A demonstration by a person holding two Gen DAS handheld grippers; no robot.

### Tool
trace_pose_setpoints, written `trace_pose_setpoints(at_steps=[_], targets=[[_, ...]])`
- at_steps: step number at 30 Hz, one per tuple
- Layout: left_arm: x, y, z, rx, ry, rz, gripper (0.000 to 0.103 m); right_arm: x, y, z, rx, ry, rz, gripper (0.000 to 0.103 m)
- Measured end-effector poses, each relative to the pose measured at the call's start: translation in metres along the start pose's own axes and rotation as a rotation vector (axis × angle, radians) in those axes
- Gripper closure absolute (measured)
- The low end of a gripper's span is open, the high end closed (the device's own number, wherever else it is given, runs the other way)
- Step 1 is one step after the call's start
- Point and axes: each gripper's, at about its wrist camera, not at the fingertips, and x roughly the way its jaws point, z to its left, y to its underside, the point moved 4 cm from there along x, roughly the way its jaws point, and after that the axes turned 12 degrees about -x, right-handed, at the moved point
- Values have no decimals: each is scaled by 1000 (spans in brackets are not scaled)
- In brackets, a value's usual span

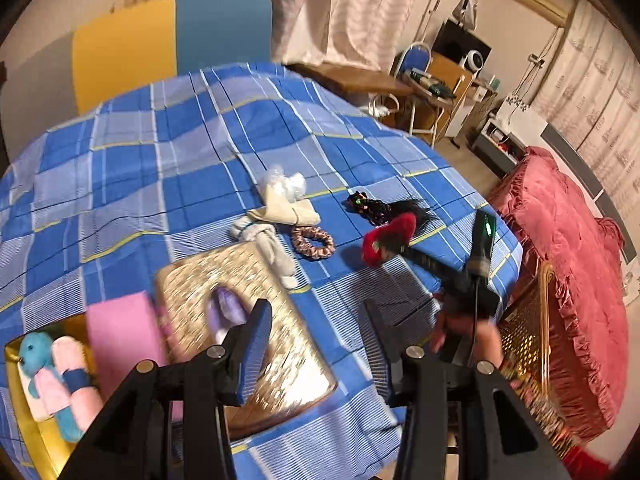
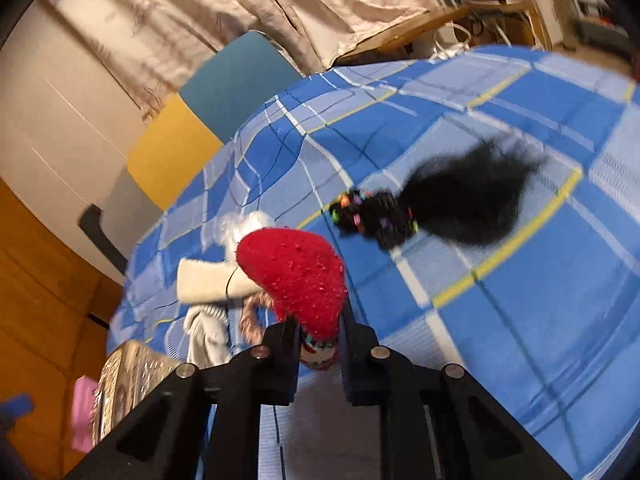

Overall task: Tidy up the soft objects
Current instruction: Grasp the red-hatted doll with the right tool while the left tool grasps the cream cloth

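Covering the worktop [image 1: 168,184]: blue checked cloth, curtains and a yellow-and-blue chair [image 1: 172,48] beyond. Right claw [image 2: 320,328] pinching the red plush [image 2: 296,276] just beside the black hairpiece [image 2: 460,204]. Left claw [image 1: 312,344] spread, empty, over the gold box [image 1: 240,320].

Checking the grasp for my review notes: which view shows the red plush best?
The right wrist view: the red plush fills the centre, large, clamped between the right gripper fingers. The left wrist view shows it small, off to the right above the checked cloth.
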Motion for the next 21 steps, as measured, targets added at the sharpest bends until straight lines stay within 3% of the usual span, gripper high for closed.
trace_pose_setpoints(at_steps=[5, 9, 15, 21], targets=[[34, -32, -11, -19, -27, 77, 58, 5, 18, 1, -56, -10, -37, 86], [63, -61, -17, 8, -87, 89, 57, 1, 21, -13, 12, -33, -83, 86], [131, -97, -12, -83, -100, 167, 57, 1, 24, -24, 69, -65, -115, 86], [181, -110, 2, -126, -241, 200, 57, -3, 27, -31, 98, -92, -144, 86]])
